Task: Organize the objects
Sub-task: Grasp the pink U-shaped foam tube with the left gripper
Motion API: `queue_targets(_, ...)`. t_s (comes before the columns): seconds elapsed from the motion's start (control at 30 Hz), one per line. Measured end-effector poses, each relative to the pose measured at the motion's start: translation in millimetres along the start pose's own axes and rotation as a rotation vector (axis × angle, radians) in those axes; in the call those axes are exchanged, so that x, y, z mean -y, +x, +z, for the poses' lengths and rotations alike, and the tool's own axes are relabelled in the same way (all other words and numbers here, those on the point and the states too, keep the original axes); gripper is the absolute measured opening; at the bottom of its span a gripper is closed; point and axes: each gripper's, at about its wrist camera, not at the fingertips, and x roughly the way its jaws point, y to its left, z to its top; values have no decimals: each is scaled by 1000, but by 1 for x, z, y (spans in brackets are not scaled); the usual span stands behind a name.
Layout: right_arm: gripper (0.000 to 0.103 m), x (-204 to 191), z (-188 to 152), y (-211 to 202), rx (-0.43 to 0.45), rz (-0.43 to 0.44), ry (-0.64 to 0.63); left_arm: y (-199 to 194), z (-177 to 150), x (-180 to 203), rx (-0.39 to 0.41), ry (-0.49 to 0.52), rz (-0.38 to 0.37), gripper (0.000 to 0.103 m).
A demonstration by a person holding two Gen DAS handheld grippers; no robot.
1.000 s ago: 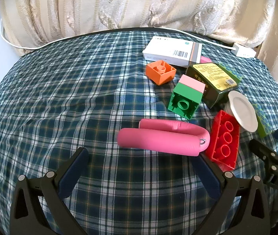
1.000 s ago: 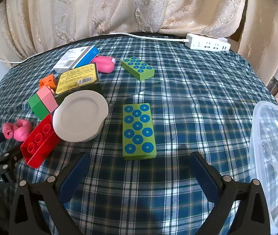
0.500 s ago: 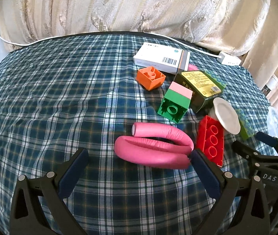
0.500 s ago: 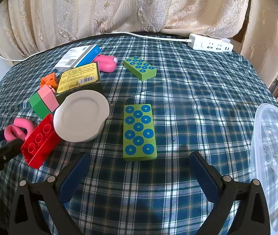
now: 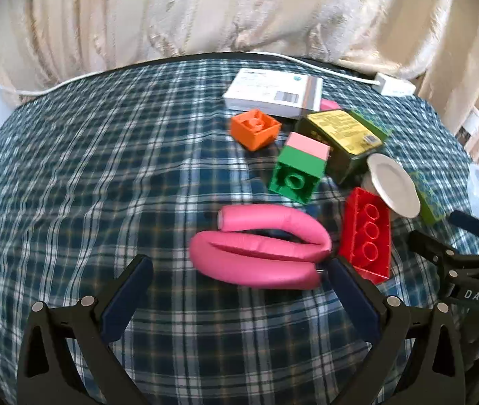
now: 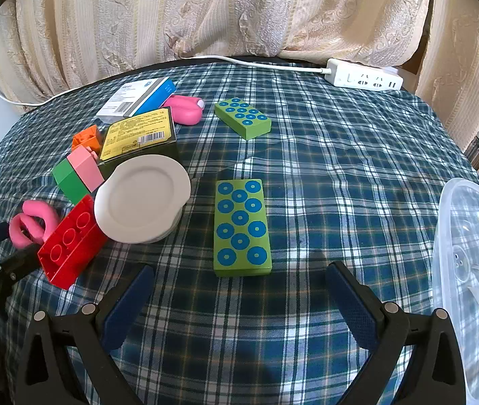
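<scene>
A pink U-shaped soft tube (image 5: 259, 249) lies on the plaid cloth just ahead of my open left gripper (image 5: 237, 270); its bend sits against the right fingertip (image 5: 335, 268). Beside it are a red brick (image 5: 367, 233), a green and pink block (image 5: 298, 168) and an orange block (image 5: 255, 128). My right gripper (image 6: 239, 276) is open and holds nothing, just short of a green block with blue dots (image 6: 241, 227). A second dotted block (image 6: 242, 118) lies farther back.
A white dish (image 6: 141, 202) leans on a dark box with a yellow label (image 6: 139, 135). A white and blue carton (image 6: 136, 101) lies behind. A clear plastic container (image 6: 472, 287) sits at the right edge, a power strip (image 6: 364, 79) by the curtain.
My left gripper has moved in on the pink tube, which now lies nearer its fingertips and more central. The right gripper has barely shifted.
</scene>
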Motion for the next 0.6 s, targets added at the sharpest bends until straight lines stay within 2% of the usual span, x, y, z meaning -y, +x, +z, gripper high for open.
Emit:
queue_targets(0.13,103,0,0,0,0,1,0,2,3,8,0,36,16,103)
queue_targets(0.33,103,0,0,0,2,3,2,13,9,4,-28,11,11,103)
queue_targets(0.47,103,1,0,-1,3,6,4,15,8,6,-29,28,17,102)
queue_targets(0.6,103,1,0,-2,12,24,20,12,7,7,-1,44,12,86)
